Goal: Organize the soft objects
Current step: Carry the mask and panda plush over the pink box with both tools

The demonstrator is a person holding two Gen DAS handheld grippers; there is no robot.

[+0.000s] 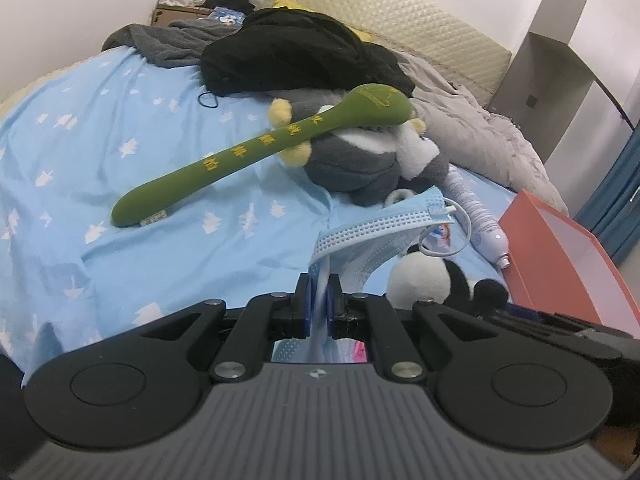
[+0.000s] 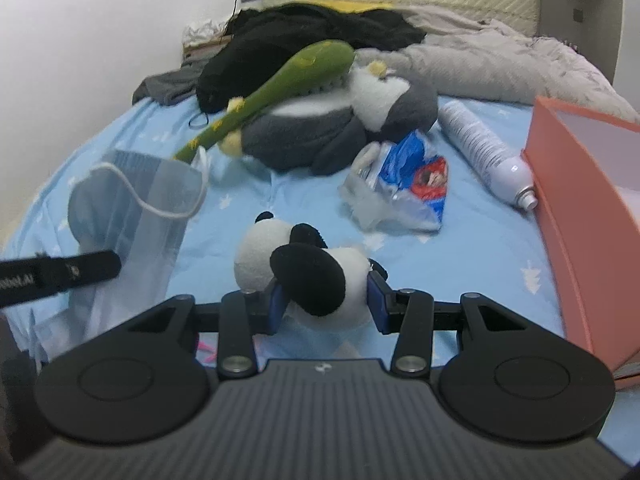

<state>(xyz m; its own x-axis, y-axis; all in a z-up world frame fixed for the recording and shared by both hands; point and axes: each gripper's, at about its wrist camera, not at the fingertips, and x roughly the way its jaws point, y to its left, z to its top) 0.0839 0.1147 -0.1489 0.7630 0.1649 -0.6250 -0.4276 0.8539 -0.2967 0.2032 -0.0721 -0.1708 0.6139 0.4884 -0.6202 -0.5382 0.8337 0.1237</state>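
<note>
My left gripper [image 1: 319,304] is clamped tight on a blue face mask [image 1: 376,232], which hangs lifted above the blue bedsheet [image 1: 120,160]. My right gripper [image 2: 326,304] is squeezed onto a panda toy [image 2: 304,268] resting on the sheet, near an orange box [image 2: 576,184]. Farther back, a green plush stick [image 1: 256,148] leans on a grey penguin toy [image 2: 320,128].

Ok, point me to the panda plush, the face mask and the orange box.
panda plush [image 2: 316,276]: right wrist view, black ear.
face mask [image 1: 376,228]: left wrist view, pleated top edge.
orange box [image 2: 576,208]: right wrist view, outer side wall.
</note>
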